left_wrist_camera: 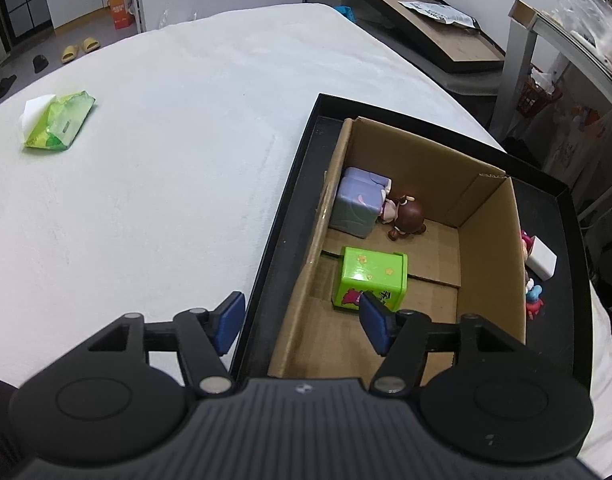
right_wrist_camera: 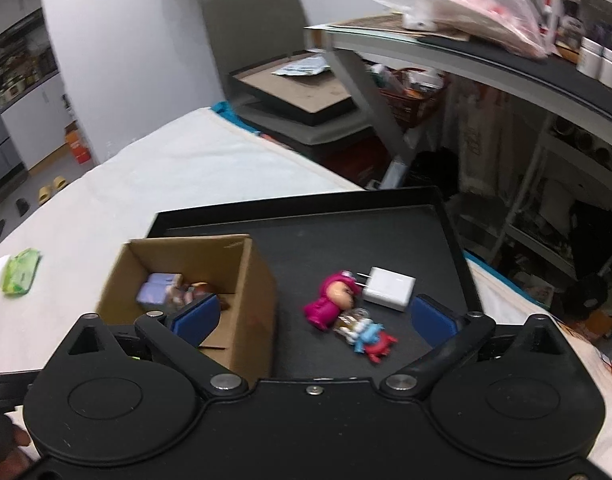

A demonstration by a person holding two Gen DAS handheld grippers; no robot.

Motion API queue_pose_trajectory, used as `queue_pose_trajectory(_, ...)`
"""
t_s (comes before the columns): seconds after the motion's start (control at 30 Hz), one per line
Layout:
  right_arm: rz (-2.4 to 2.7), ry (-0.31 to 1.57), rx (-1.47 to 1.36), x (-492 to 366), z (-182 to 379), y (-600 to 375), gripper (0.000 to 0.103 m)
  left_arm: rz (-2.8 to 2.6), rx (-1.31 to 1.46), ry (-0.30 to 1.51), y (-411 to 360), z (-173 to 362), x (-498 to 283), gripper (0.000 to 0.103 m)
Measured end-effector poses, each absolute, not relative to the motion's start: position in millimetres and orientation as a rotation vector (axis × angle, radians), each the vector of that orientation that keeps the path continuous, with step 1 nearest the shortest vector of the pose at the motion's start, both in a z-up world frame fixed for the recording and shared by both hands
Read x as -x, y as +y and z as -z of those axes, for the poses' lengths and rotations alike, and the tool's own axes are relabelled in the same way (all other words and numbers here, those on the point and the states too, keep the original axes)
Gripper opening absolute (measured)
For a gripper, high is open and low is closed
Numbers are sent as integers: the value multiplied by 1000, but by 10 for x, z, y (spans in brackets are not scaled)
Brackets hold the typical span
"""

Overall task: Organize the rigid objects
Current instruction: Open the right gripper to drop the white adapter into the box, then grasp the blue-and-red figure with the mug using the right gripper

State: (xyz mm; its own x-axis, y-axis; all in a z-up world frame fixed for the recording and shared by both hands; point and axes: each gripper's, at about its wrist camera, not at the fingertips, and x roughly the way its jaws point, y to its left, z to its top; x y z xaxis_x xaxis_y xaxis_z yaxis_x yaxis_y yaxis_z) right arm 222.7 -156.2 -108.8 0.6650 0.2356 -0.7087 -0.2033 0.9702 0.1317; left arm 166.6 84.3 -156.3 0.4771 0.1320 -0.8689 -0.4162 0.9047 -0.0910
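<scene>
A cardboard box (left_wrist_camera: 486,232) stands in a black tray (left_wrist_camera: 290,184) on the white table. Inside it lie a green cube (left_wrist_camera: 370,276), a lavender cube (left_wrist_camera: 358,204) and a brown-haired figurine (left_wrist_camera: 406,216). My left gripper (left_wrist_camera: 302,322) is open and empty, straddling the box's left wall. In the right wrist view the box (right_wrist_camera: 254,280) is at the left of the tray (right_wrist_camera: 450,216). A pink figurine (right_wrist_camera: 334,300), a white charger (right_wrist_camera: 390,288) and a small red-and-blue toy (right_wrist_camera: 370,338) lie on the tray floor. My right gripper (right_wrist_camera: 314,318) is open and empty above them.
A green tissue pack (left_wrist_camera: 60,120) lies on the white cloth at the far left; it also shows in the right wrist view (right_wrist_camera: 20,272). A desk with a plastic bag (right_wrist_camera: 446,0) and cluttered shelves stand to the right, beyond the table edge.
</scene>
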Motion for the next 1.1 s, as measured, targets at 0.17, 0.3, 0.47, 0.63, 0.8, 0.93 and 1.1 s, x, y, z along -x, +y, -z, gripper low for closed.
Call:
queue_pose_trajectory(0.17,-260,820,-82,-2263,1221,-1744,103,-360,278,1028,783,1545,-1722,62)
queue_pose_trajectory(0.3,-245,830,-139,-2335,1325,-1925,103,-384,248,1035,754,1556,-1775,63)
queue_pose_trajectory(0.47,-229,874,-180,-2458,1523,-2049,103,-406,229,1041,753,1558,-1823,63)
queue_pose_trajectory(0.63,-248,910,-176,-2567,1693,-2033,103,-417,193,1061,732,1584,-1884,63)
queue_pose_trajectory(0.8,-251,924,-143,-2647,1883,-1987,103,-415,155,1080,689,1630,-1953,63)
queue_pose_trajectory(0.93,-258,944,-85,-2709,2011,-1930,103,-425,146,1094,672,1656,-2002,63)
queue_pose_trajectory(1.1,-269,952,22,-2748,2142,-1814,103,-440,121,1113,647,1677,-2059,63)
